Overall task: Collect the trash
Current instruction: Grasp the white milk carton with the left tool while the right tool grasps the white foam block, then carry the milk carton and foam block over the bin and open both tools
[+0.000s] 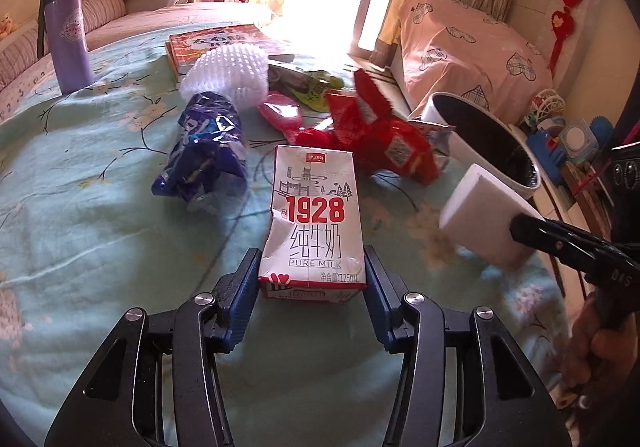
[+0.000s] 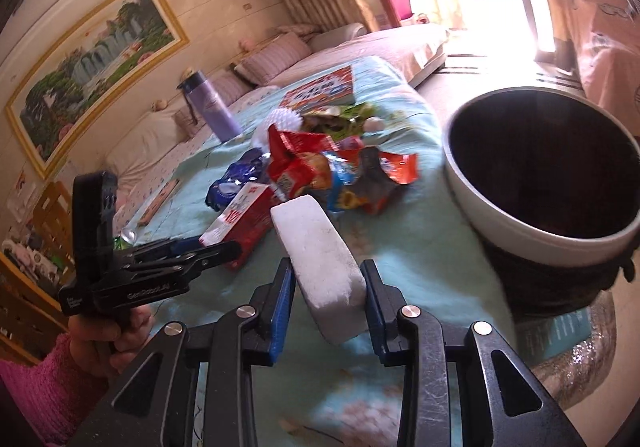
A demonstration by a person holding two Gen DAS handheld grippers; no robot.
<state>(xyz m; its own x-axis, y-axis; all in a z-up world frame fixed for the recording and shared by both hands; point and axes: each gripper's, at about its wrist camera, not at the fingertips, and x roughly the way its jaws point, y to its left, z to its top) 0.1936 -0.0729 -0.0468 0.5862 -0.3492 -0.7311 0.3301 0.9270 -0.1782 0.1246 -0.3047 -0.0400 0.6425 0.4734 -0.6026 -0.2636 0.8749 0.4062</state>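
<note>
a table covered by a floral cloth [image 1: 100,231] is seen, with a white bin [image 2: 536,175] at its right edge. a milk carton [image 1: 312,223] is pinched by the left gripper [image 1: 312,279]; a white foam block [image 2: 320,259] is clamped by the right gripper [image 2: 326,287], near the bin.

Bare cloth [image 1: 100,247] lies open left of the carton [image 1: 312,223]. Ahead of the carton, wrappers [image 1: 380,135], a blue bag [image 1: 204,151] and white netting [image 1: 228,71] crowd together. A bottle [image 1: 66,35] stands well apart at far left. Right, the bin [image 2: 540,175] sits close beside the foam block [image 2: 324,267].
</note>
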